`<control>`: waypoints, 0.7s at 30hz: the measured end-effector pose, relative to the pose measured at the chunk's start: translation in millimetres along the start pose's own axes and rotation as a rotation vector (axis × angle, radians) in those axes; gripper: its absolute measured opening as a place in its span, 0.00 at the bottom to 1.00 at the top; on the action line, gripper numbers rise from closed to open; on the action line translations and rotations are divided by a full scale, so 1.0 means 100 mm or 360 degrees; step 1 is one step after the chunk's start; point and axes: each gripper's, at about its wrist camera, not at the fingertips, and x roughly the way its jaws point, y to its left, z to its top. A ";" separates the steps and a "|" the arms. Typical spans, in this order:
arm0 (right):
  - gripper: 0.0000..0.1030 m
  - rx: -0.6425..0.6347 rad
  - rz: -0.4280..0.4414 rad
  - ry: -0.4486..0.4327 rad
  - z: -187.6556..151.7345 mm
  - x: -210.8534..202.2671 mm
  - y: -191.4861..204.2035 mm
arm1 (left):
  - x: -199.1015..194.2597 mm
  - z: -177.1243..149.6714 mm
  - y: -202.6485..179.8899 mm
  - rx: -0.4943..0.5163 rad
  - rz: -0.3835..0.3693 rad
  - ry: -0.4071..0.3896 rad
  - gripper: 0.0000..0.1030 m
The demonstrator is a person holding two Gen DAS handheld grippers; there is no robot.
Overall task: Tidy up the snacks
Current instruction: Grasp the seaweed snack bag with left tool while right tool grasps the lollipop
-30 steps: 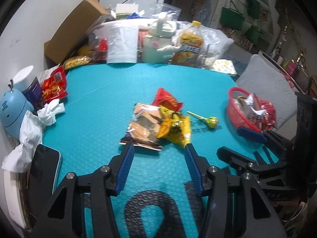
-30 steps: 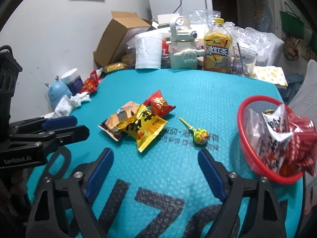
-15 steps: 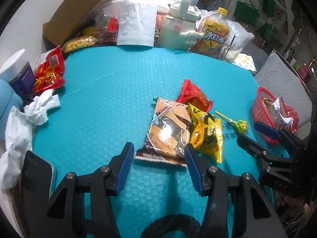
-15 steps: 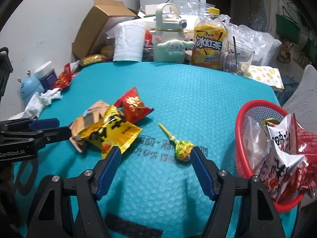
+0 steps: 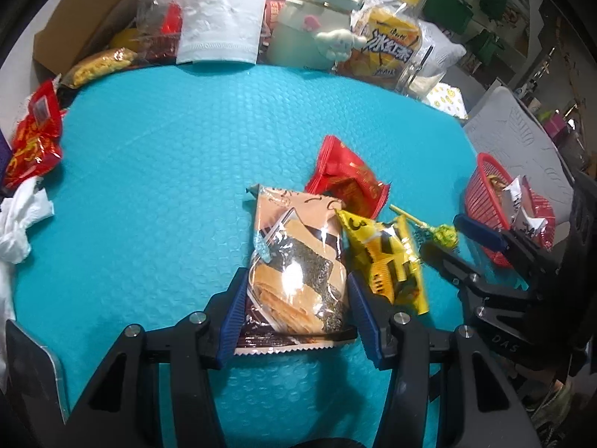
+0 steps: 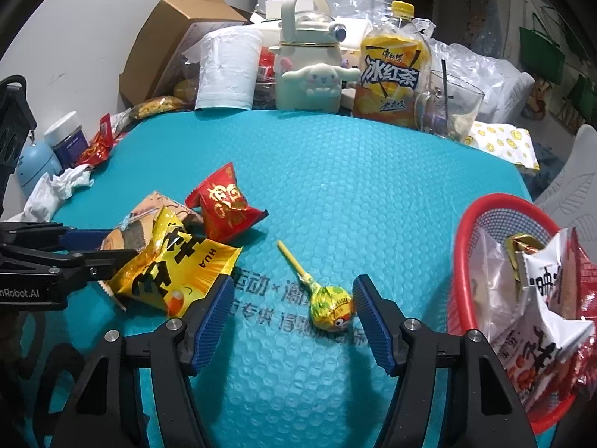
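On the teal mat a tan-and-brown cracker packet point(image 5: 294, 261) lies between the open blue fingers of my left gripper point(image 5: 296, 302), one finger on each side of its near end. A yellow snack bag point(image 5: 388, 257) and a red packet point(image 5: 347, 183) lie against it. My right gripper point(image 6: 293, 317) is open around the head of a yellow-green lollipop point(image 6: 332, 308), whose stick points away. The right finger is almost touching it. A red basket point(image 6: 470, 246) with several packets stands at the right.
At the back stand a paper roll point(image 6: 227, 71), a cream character jug point(image 6: 309, 71), an iced-tea bottle point(image 6: 391, 71), a glass point(image 6: 451, 108) and a cardboard box point(image 6: 175, 41). Crumpled tissue point(image 5: 18, 220) and red wrappers point(image 5: 33, 142) lie at the left edge.
Both grippers have moved forward and down. The left one now straddles the cracker packet; the right one now straddles the lollipop head. Both stay open.
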 end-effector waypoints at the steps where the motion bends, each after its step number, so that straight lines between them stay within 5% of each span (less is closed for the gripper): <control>1: 0.62 -0.0005 -0.0010 -0.0008 0.00 0.01 0.00 | 0.00 0.00 -0.01 0.0005 0.0003 -0.0004 0.50; 12: 0.24 0.0052 -0.0020 0.0074 -0.02 0.15 -0.10 | 0.05 0.01 -0.08 0.0077 0.0092 -0.0058 0.50; 21: 0.24 0.0104 0.0055 0.0083 -0.11 0.05 -0.10 | -0.04 -0.13 -0.11 0.0067 0.0077 -0.0044 0.49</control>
